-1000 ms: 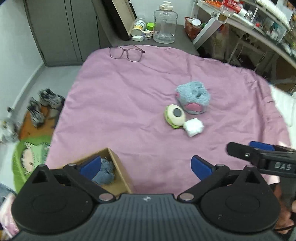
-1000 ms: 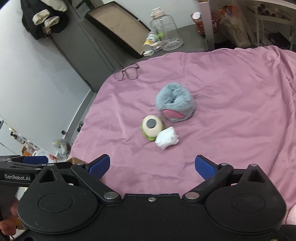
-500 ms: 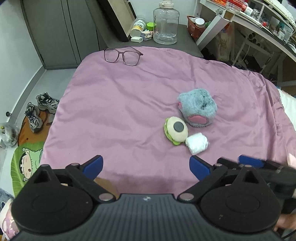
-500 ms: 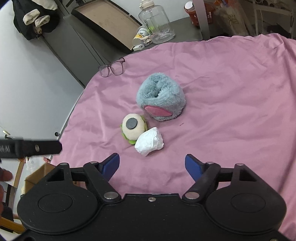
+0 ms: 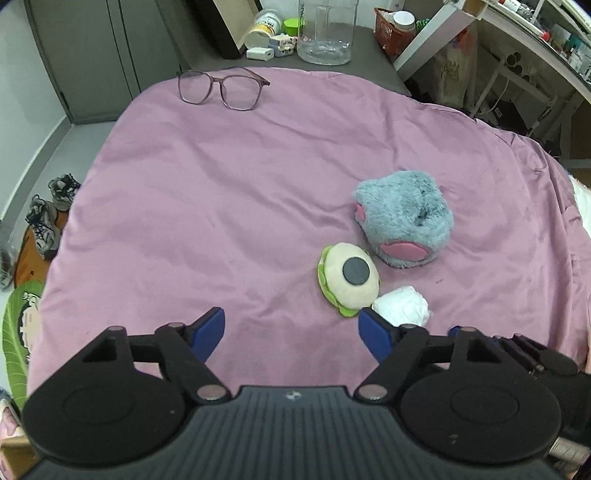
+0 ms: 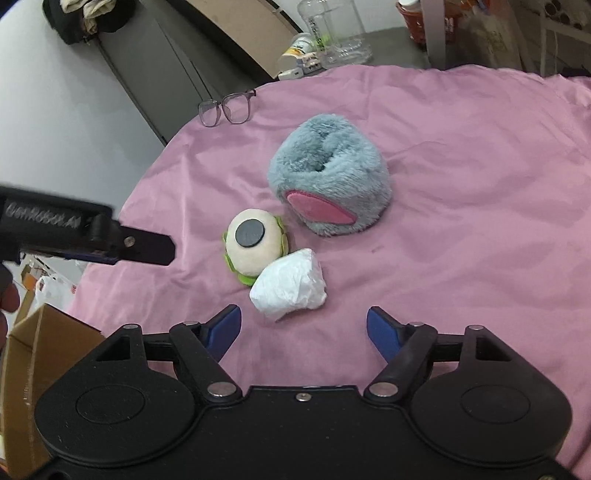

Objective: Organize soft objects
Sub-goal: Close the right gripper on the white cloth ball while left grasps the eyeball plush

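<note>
Low in the right wrist frame, the right gripper gapes empty, its jaws framing a crumpled white wad just ahead at centre, nearer this claw than the left gripper, likewise spread and empty. Touching the wad, a round cream-and-green plush; beyond, a fluffy grey-blue plush on the wrinkled pink sheet. A cardboard box sits lower left.

The cardboard box is cut by the lower left edge, and the glass jar loses its top at the upper edge.
</note>
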